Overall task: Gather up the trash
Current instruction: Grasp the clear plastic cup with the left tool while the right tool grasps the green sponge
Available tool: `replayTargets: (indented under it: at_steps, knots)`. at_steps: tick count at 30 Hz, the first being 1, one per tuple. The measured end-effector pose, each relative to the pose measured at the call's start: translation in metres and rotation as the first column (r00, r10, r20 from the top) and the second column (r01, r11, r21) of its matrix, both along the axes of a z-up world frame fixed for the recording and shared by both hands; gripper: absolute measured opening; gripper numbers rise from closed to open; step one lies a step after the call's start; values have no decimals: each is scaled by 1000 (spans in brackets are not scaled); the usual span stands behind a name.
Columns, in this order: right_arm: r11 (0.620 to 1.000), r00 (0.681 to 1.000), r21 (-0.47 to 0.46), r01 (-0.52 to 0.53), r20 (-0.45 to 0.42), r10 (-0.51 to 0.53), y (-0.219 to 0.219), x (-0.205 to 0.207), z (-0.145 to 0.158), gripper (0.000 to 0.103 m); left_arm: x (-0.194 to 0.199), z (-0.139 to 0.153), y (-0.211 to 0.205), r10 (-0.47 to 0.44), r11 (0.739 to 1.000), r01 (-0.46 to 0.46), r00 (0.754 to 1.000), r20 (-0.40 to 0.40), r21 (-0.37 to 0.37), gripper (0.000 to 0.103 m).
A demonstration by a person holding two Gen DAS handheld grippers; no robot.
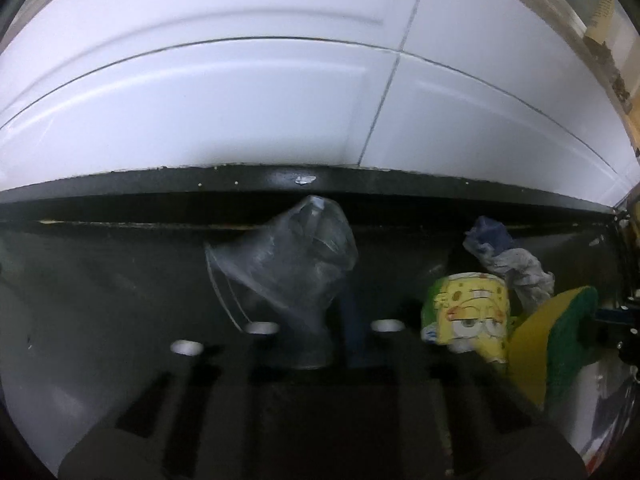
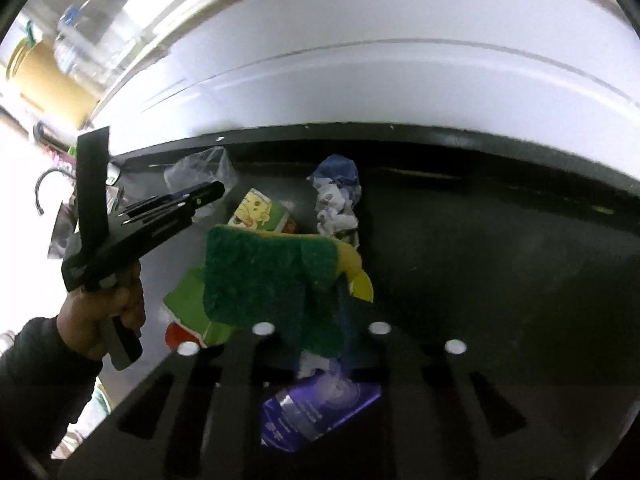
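My left gripper (image 1: 320, 344) is shut on a crushed clear plastic cup (image 1: 288, 256) and holds it over the black bin (image 1: 120, 280). My right gripper (image 2: 320, 320) is shut on a green and yellow sponge (image 2: 272, 276), also over the bin; the sponge also shows in the left wrist view (image 1: 556, 332). In the bin lie a yellow cartoon carton (image 1: 472, 312), which also shows in the right wrist view (image 2: 256, 212), a crumpled blue and white wrapper (image 2: 336, 196) and a purple packet (image 2: 316, 412). The left gripper (image 2: 212, 192) with the cup (image 2: 200, 172) shows in the right wrist view.
A white tiled wall (image 1: 280, 100) rises behind the bin's far rim (image 1: 304, 184). Shelves with boxes stand at the far left of the right wrist view (image 2: 40, 72). The right half of the bin floor (image 2: 500, 260) is bare and dark.
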State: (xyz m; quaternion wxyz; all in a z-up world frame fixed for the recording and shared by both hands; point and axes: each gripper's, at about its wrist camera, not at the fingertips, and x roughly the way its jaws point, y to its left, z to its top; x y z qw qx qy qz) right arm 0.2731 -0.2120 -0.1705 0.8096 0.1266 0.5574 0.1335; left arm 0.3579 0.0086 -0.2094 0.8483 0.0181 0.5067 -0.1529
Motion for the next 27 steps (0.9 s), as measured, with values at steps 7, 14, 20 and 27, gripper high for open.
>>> replayTargets:
  at_steps: [7,14,20,27]
  knots:
    - [1000,996,-20,-22,87,24,3,-22,35,8,-34,37,-2,-15,1000,15,998,61,2,8]
    - [999,985,-34,-21,171,27,2,-58,70,7,-92,91,10,19,1000,-21,992,129,16,8]
    - [998,970,-46,-34,237,44,6,-109,105,7,-168,127,16,36,999,-42,986,161,34,8]
    - [998,959,-51,-46,276,59,4,-164,128,7,-252,138,15,61,996,-70,984,170,46,8]
